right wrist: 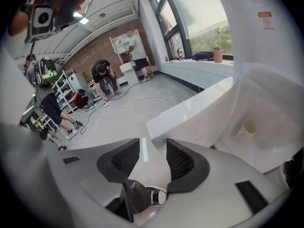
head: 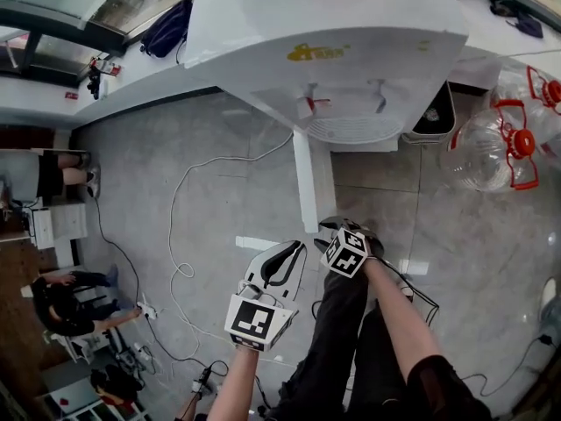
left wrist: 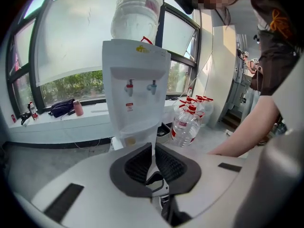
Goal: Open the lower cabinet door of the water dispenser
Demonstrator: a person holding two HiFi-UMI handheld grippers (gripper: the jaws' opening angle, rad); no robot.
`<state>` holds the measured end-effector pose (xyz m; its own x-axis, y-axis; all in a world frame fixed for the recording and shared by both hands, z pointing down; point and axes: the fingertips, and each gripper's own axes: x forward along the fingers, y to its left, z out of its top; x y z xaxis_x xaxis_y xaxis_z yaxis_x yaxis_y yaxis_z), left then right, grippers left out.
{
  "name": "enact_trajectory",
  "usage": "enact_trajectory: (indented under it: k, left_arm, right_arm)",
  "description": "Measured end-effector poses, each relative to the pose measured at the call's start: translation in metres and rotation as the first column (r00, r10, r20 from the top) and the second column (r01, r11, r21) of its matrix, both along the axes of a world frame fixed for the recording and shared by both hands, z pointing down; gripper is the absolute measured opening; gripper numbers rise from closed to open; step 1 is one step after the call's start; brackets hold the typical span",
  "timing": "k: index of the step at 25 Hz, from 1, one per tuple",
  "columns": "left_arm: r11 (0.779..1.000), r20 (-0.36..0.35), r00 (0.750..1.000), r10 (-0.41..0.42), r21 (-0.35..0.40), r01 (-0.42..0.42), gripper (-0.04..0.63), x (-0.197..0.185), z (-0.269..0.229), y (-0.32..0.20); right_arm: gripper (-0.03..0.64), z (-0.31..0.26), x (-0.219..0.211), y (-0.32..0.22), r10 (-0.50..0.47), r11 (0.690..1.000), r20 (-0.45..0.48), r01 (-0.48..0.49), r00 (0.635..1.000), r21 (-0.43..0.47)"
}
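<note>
The white water dispenser [head: 333, 51] stands ahead, seen from above, with a bottle on top [left wrist: 135, 11]. Its lower cabinet door [head: 311, 178] stands swung out towards me, seen edge-on as a white slab. My right gripper [head: 328, 225] is at the door's free end, open, with nothing between the pads. In the right gripper view the door [right wrist: 190, 110] runs from the dispenser [right wrist: 266, 80] to just beyond the right gripper [right wrist: 153, 144]. My left gripper [head: 296, 247] hangs left of the door's end, shut and empty. The left gripper [left wrist: 152, 148] faces the dispenser's front [left wrist: 135, 80].
Large water bottles with red caps [head: 491, 147] stand right of the dispenser, a black bin [head: 434, 112] beside it. A white cable [head: 175, 226] loops over the grey floor at left. People [head: 61, 301] are at the far left. A white window ledge [head: 131, 86] runs behind.
</note>
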<state>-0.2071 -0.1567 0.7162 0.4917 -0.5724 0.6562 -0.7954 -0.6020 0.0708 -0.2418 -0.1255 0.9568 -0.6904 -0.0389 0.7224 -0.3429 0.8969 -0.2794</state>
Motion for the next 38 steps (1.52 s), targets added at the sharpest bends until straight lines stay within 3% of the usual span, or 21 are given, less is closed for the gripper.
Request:
enact_trajectory:
  k: [6, 14, 22, 32, 38]
  left_arm:
    - [0.998, 0.007, 0.998, -0.06, -0.001, 0.06, 0.028, -0.027, -0.003, -0.001]
    - [0.998, -0.007, 0.998, -0.059, -0.004, 0.059, 0.028, -0.021, -0.032, 0.011]
    - [1.0, -0.049, 0.999, 0.013, 0.021, -0.012, 0.028, 0.012, -0.103, 0.028]
    - [0.995, -0.073, 0.997, -0.003, 0.098, 0.01, 0.028, 0.041, -0.217, 0.054]
    - [0.989, -0.092, 0.995, 0.025, 0.145, -0.012, 0.028, 0.074, -0.283, 0.094]
  right_arm:
    - [0.19, -0.004, -0.022, 0.0, -0.017, 1.0, 0.01, 0.018, 1.0, -0.023]
    - [0.19, -0.073, 0.023, -0.015, 0.156, 0.988, 0.066, -0.155, 0.986, -0.022]
    - [0.169, -0.218, 0.082, -0.023, 0.384, 0.923, 0.177, -0.381, 0.906, -0.054]
    - [0.104, -0.414, 0.153, -0.008, 0.487, 0.858, 0.323, -0.514, 0.812, -0.002]
    - [0.092, -0.506, 0.195, 0.032, 0.484, 0.84, 0.384, -0.54, 0.786, 0.048]
